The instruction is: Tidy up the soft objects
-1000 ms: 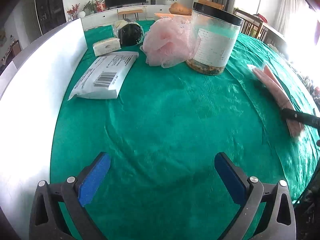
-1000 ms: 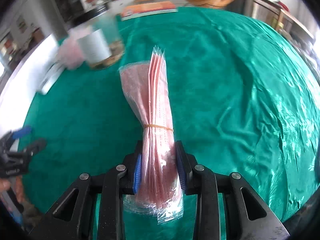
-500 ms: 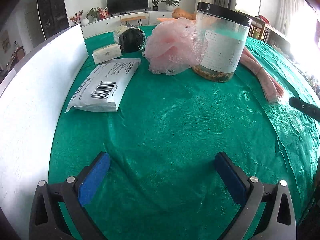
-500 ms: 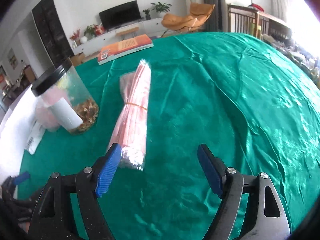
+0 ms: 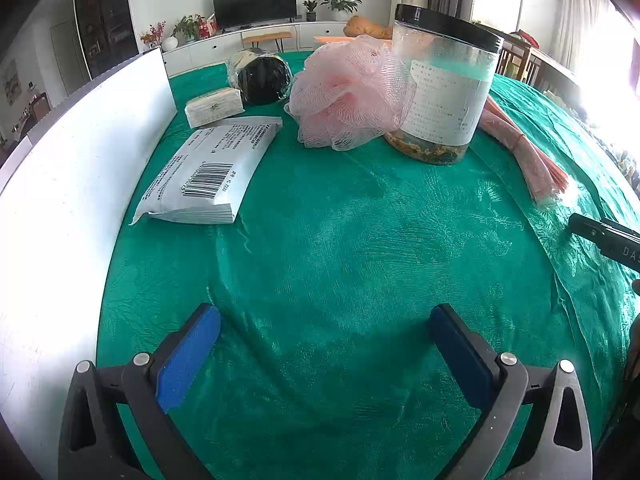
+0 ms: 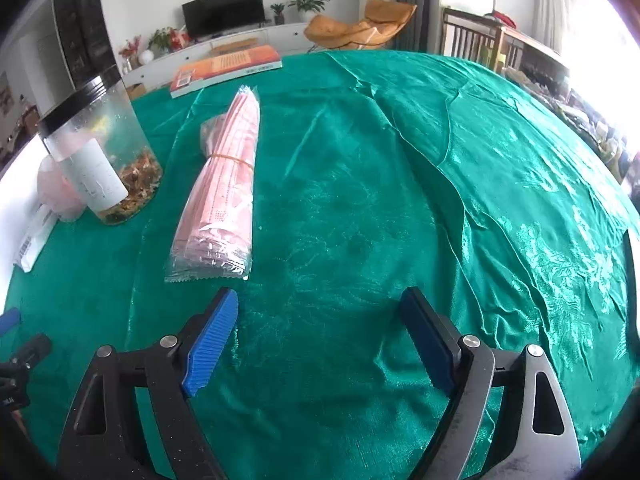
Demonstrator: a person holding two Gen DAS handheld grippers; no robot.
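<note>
Both tools, left tool (image 5: pixel 324 332) and right tool (image 6: pixel 318 318), gape wide and empty; pink packet (image 6: pixel 222 196) lies beside jar (image 6: pixel 102 152), apparently grouped with the table's (image 6: pixel 440 200) soft goods.

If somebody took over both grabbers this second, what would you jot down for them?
Left gripper: open, empty, above the green cloth.
Right gripper: open, empty, just short of the pink bundle.
Pink bundle lies flat right of the jar; pink mesh sponge leans on the jar's other side.
White pack, small tissue pack and black roll sit nearby.
Left: whatever sorting remains.
</note>
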